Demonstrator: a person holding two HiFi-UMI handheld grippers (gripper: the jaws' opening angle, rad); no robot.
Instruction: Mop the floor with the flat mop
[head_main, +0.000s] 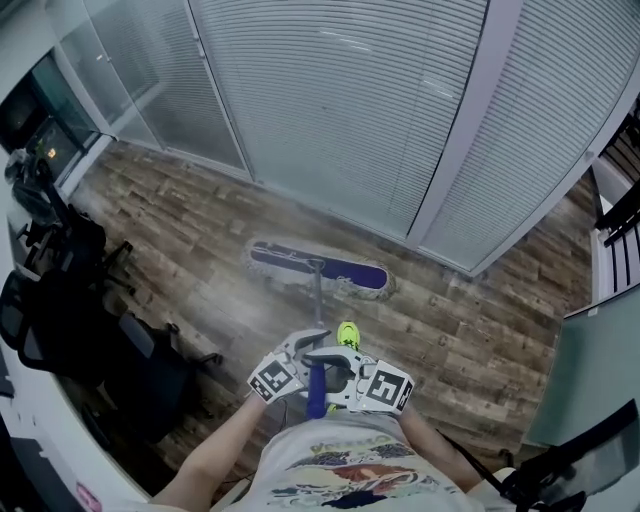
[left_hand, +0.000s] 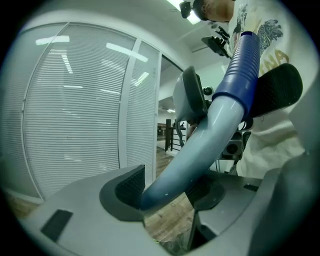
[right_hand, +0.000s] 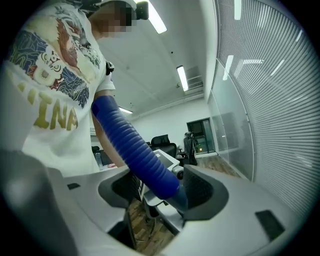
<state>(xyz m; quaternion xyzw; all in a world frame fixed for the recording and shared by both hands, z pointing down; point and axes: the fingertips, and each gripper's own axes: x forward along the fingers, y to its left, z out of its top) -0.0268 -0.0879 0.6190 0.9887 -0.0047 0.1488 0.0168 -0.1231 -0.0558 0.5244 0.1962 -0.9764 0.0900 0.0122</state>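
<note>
The flat mop head (head_main: 318, 268), blue with grey fringe, lies on the wood floor (head_main: 470, 330) close to the glass wall. Its grey pole (head_main: 319, 300) runs back to a ribbed blue grip (head_main: 316, 388). My left gripper (head_main: 303, 352) is shut on the grey pole (left_hand: 200, 145) just below that blue grip (left_hand: 245, 60). My right gripper (head_main: 338, 378) is shut on the blue grip (right_hand: 135, 150) from the other side. Both grippers sit side by side in front of the person's shirt.
A frosted glass wall with blinds (head_main: 350, 110) runs along the far side. Black office chairs (head_main: 90, 330) and a desk stand at the left. A railing (head_main: 620, 220) and a grey panel (head_main: 600, 370) are at the right. A yellow-green shoe (head_main: 347, 334) shows beside the pole.
</note>
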